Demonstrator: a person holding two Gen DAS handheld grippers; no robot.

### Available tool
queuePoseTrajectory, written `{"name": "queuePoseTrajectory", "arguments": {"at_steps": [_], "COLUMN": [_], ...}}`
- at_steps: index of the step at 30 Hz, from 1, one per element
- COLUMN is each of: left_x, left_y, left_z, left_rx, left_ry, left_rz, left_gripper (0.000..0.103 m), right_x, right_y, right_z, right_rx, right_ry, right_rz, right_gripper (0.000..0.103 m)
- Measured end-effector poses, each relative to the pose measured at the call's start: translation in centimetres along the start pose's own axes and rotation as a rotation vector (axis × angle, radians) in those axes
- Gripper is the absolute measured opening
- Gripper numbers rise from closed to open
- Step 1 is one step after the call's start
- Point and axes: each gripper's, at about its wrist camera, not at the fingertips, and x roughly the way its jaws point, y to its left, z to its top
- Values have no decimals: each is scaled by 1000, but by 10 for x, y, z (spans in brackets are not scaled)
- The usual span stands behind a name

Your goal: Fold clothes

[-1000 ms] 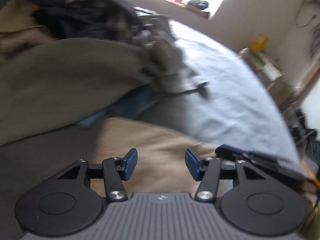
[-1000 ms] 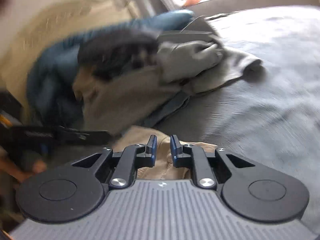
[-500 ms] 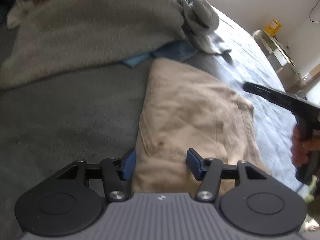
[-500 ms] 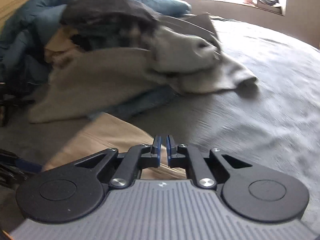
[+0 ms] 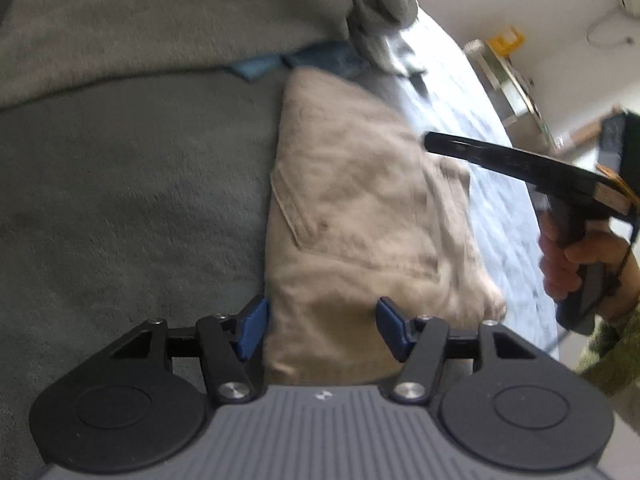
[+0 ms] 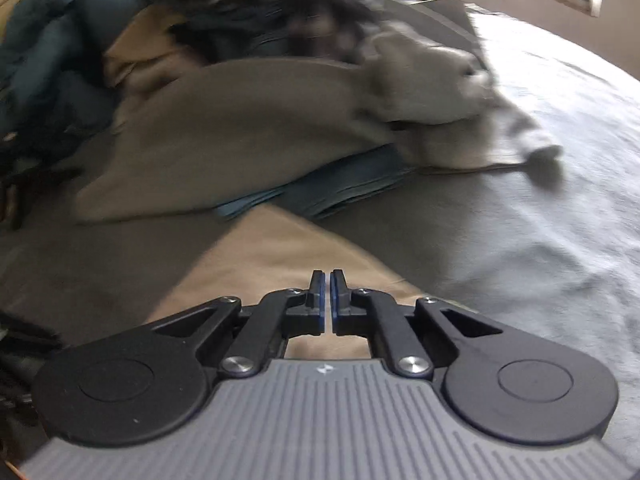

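Khaki pants (image 5: 360,216) lay folded on bed (image 5: 120,220), just in front of heap of unfolded clothes (image 6: 260,120). Left gripper (image 5: 322,330) hung wide apart over near end of pants, nothing pinched. Right gripper (image 6: 325,300) was nearly closed, thin gap, empty, above pants. Shots kinda blurry.

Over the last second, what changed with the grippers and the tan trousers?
The right gripper closed from a narrow gap to nearly shut, empty. The left gripper moved in over the folded tan trousers, whose near edge now sits between its open fingers. The left gripper stayed open throughout; the clothes pile and the grey bedsheet look undisturbed.
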Motion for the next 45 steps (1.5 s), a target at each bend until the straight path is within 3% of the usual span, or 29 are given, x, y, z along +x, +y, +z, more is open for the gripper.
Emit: {"name": "queuePoseTrajectory", "arguments": {"at_steps": [3, 7, 9, 13, 18, 22, 25, 28, 30, 35, 38, 42, 45], "left_x": [14, 16, 10, -10, -11, 17, 15, 13, 12, 14, 14, 13, 12], "left_y": [2, 1, 1, 0, -5, -15, -22, -23, -22, -31, -36, -39, -43], "left_z": [-7, -11, -9, 0, 20, 13, 4, 5, 5, 1, 3, 3, 0], "left_rx": [28, 61, 50, 49, 51, 156, 240, 243, 233, 240, 238, 208, 196], "left_ry": [45, 42, 50, 21, -38, 5, -4, 8, 12, 2, 4, 4, -2], "left_rz": [3, -4, -17, -46, -94, -32, 4, 16, 19, 51, 81, 103, 128], "left_gripper": [57, 57, 55, 55, 59, 60, 60, 60, 60, 62, 62, 63, 63], "right_x": [30, 36, 16, -37, -67, -37, -21, -31, -50, -44, -41, -64, -45], "right_y": [1, -8, 2, 18, 43, 48, 46, 50, 46, 29, 28, 5, -19], "right_z": [-17, -21, -14, -12, -41, -80, -100, -88, -83, -113, -102, -62, -41], "right_rx": [-9, 93, 89, 70, 55, 11, -6, 8, 48, 34, 12, 111, 76], "right_ry": [101, 109, 90, 18, 78, 208, 201, 214, 155, 210, 222, 74, 5], "right_rz": [-60, -55, -91, -55, 9, -46, -70, -82, -69, -109, -106, -131, -183], "right_gripper": [0, 0, 5, 5, 5, 4, 0, 0, 2, 1, 0, 2, 3]}}
